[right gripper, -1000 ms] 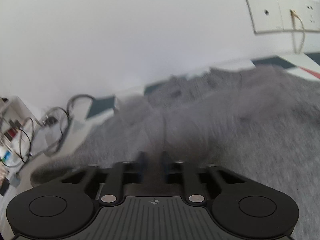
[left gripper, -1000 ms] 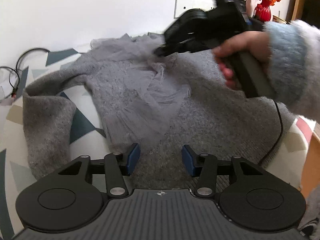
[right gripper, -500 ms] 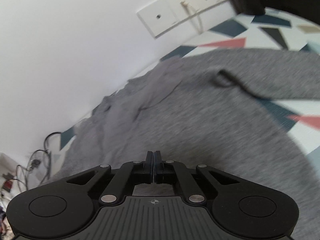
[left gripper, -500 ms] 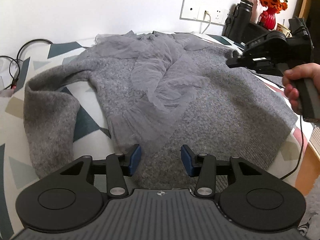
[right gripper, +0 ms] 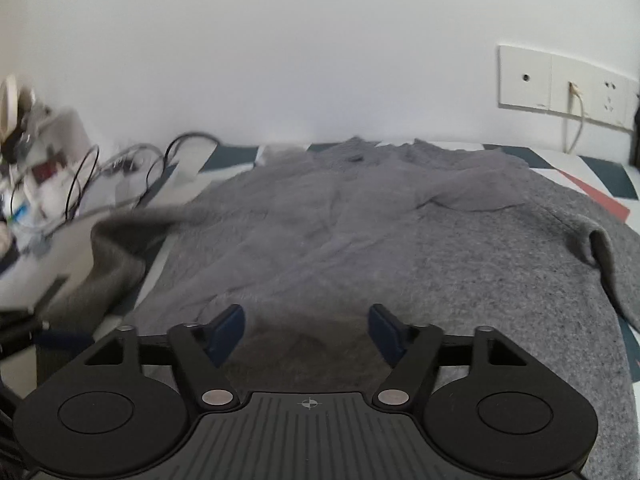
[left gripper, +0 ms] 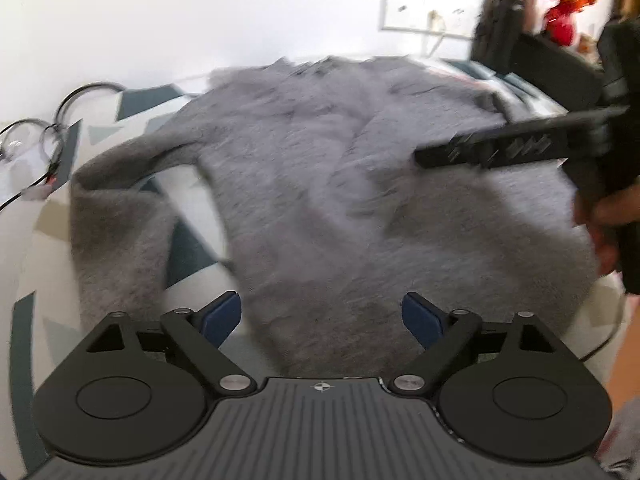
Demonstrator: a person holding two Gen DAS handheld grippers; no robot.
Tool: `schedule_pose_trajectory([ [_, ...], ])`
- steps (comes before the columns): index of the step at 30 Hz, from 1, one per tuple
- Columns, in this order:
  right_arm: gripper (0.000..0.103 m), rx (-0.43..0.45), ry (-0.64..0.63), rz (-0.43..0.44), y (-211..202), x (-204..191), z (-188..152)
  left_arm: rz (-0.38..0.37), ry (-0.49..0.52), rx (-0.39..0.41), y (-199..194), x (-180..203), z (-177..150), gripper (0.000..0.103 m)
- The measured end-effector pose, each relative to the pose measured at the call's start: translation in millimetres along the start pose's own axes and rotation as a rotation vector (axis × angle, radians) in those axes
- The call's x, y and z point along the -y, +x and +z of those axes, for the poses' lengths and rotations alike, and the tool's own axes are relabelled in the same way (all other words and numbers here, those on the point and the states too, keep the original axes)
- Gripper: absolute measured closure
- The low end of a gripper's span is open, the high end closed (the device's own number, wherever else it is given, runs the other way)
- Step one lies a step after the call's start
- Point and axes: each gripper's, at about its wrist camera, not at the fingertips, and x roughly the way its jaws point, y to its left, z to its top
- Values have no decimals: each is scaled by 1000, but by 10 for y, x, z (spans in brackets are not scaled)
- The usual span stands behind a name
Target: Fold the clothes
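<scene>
A grey knit sweater lies spread on a patterned tabletop, one sleeve bent down at the left. Sheer grey fabric lies rumpled over its chest. My left gripper hovers over the sweater's near hem, its jaws opening wide with nothing pressed between the blue pads. My right gripper is over the sweater's lower body, jaws also opening and gripping nothing. In the left wrist view the right gripper shows at the right, held by a hand, above the sweater's right side.
Cables and small clutter lie at the table's left end. A wall socket plate with a plugged cord is on the white wall. A dark cylinder and a red vase of orange flowers stand at the back right.
Both grippers' jaws have spread apart; the right was shut half a second ago. The right gripper swung back over the sweater's body and levelled out.
</scene>
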Motion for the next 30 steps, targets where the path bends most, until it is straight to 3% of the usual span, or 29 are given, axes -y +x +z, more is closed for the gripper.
schedule_pose_trajectory([
  [1,29,-13,12,0,2,8,-7,-27,28,24,-30,48,21,16],
  [2,29,-14,31,0,-8,34,-18,-47,62,44,-52,105,43,29],
  [3,29,-12,50,0,-20,63,-30,-50,108,53,-56,177,70,52],
  [4,31,-10,67,-2,-25,100,-40,-46,147,52,-43,243,95,60],
  [6,39,-7,77,-15,-15,169,-39,-52,181,48,14,320,130,62],
  [9,40,4,67,-39,55,256,-32,-70,213,45,143,394,203,62],
  [13,40,7,58,-32,235,319,21,-25,306,27,432,498,319,59],
  [18,29,28,147,-9,356,430,153,-14,324,20,608,528,413,61],
  [19,26,45,179,0,354,470,185,-19,326,24,610,533,419,63],
  [21,24,79,212,13,364,536,239,-32,331,19,612,541,408,88],
  [30,25,96,277,6,801,800,502,-84,234,-18,485,400,315,96],
])
